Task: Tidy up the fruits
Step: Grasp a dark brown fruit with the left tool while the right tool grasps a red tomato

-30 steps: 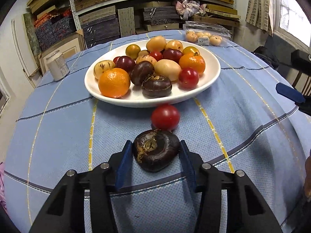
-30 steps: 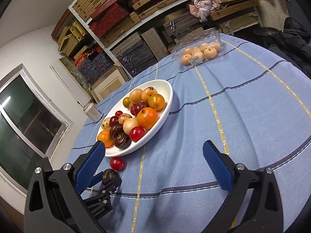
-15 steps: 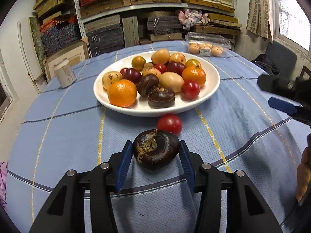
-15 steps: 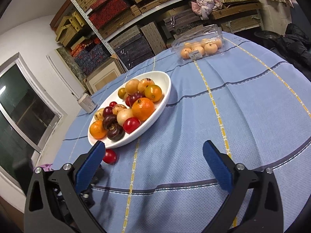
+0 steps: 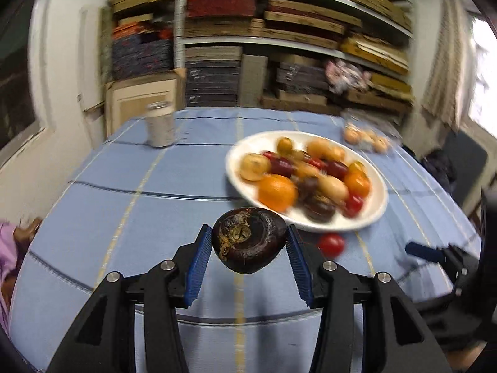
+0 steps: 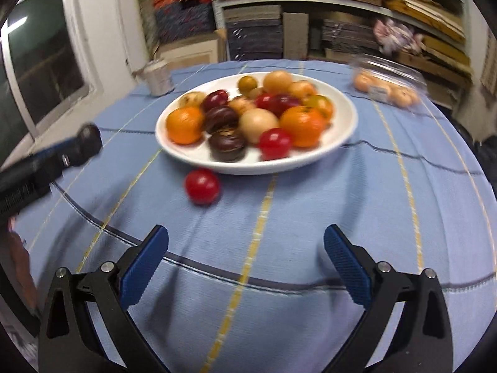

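My left gripper (image 5: 248, 242) is shut on a dark brown round fruit (image 5: 248, 238) and holds it above the blue tablecloth, left of the white plate (image 5: 377, 214). The plate is piled with oranges, red, dark and tan fruits. A red tomato (image 5: 331, 244) lies on the cloth just in front of the plate. In the right wrist view my right gripper (image 6: 245, 248) stands open and empty, with the tomato (image 6: 202, 186) and the plate (image 6: 348, 124) ahead of it. The left gripper with its dark fruit (image 6: 90, 135) shows at that view's left edge.
A grey tin (image 5: 160, 127) stands at the table's far left. A clear plastic box of pale fruits (image 6: 388, 87) lies at the far right. Shelves stacked with boxes rise behind the round table (image 6: 372, 205). A person's hand shows at the left edge (image 6: 18, 248).
My left gripper has lifted the dark fruit off the cloth and swung left, so the plate now lies to its right. My right gripper has swung in to face the tomato and plate.
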A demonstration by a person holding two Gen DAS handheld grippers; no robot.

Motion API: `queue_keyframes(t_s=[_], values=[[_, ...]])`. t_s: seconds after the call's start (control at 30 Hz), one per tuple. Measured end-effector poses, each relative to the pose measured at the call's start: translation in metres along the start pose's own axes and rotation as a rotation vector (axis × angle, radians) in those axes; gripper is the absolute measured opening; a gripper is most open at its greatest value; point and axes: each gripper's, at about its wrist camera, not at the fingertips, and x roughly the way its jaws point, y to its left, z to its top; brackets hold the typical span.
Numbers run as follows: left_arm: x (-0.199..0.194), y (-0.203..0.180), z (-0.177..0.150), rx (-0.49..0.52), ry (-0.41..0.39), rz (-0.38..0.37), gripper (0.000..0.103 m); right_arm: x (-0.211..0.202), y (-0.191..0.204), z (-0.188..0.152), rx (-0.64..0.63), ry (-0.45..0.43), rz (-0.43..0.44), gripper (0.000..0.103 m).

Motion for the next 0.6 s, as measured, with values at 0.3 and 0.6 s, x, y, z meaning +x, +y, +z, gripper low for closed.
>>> queue_keyframes(t_s=[0.3, 0.6], values=[[-0.005, 0.016, 0.004, -0.048, 0.006, 0.002, 0.049, 0.04, 0.031, 0.025, -0.08, 0.057, -0.056, 0.07], [0.001, 0.015, 0.001, -0.041, 0.032, -0.022, 0.049, 0.056, 0.03, 0.034, -0.065, 0.082, -0.01, 0.04]])
